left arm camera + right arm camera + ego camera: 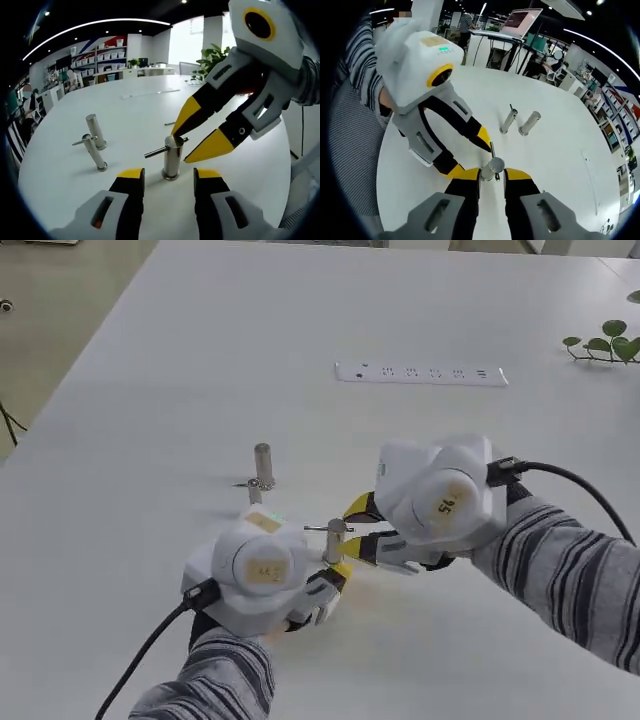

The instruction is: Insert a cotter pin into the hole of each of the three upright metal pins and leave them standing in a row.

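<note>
The near pin stands on the table, cotter through its head — left claw open astride its base, right claw part open beside its head — two far pins beyond it.

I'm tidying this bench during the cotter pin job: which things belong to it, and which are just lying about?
Belongs to the job: near metal pin, cotter pin through it; second pinned metal pin; bare metal pin; left hand-held gripper; right hand-held gripper.
Lying about: power strip; plant.
</note>
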